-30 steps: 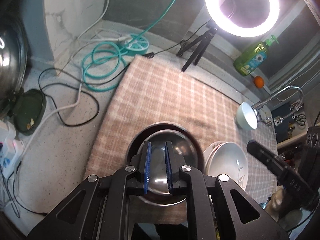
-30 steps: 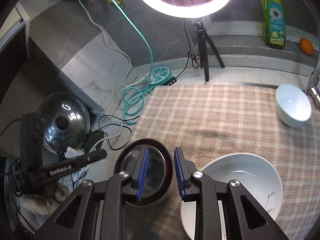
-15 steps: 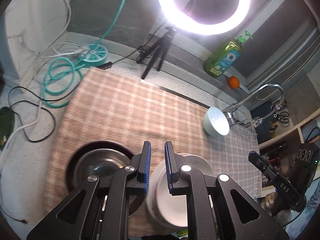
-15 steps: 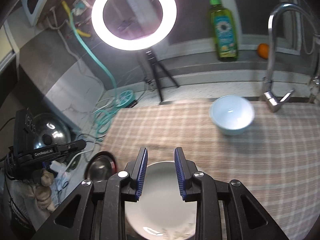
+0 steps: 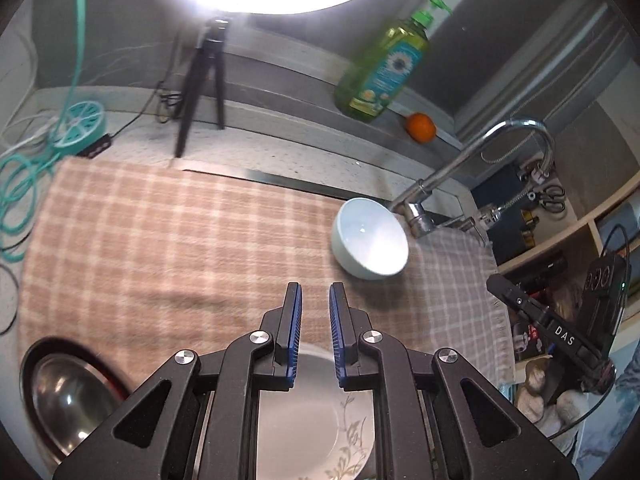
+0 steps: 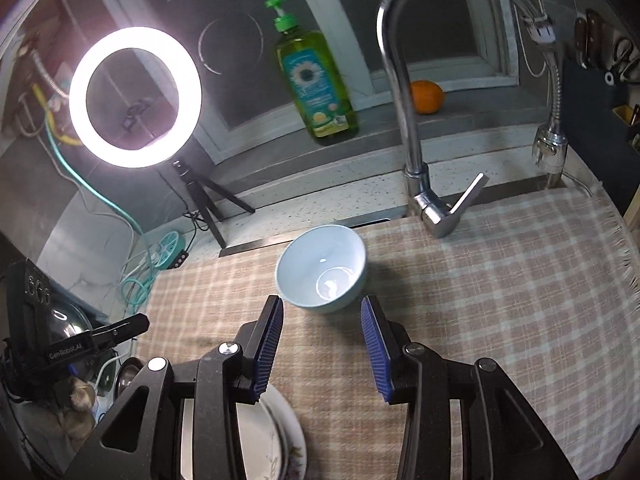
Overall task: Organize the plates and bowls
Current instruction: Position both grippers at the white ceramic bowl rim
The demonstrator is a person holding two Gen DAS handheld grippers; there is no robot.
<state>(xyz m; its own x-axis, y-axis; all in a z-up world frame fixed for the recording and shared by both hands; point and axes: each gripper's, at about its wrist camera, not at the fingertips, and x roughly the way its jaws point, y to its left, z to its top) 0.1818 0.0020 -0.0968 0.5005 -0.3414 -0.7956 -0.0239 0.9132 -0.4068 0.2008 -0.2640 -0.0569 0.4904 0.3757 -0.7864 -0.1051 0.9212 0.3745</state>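
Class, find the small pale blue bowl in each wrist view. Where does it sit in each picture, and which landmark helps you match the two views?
Left wrist view: the pale blue bowl sits right of centre on the checked cloth, just left of the tap base.
Right wrist view: the bowl sits at centre, beyond the open right tool.
Shared landmark: the chrome tap beside the bowl.

A glowing white ring light (image 6: 135,97) stands on a small black tripod (image 6: 208,205) at the rear of the speckled counter, beside a coiled teal cable (image 5: 18,184). On the grey window ledge a green dish-soap bottle with a pump top (image 6: 314,78) stands near a round orange fruit (image 6: 427,97). A curved chrome tap (image 6: 412,92) rises behind the beige checked cloth (image 6: 500,280) spread over the worktop.
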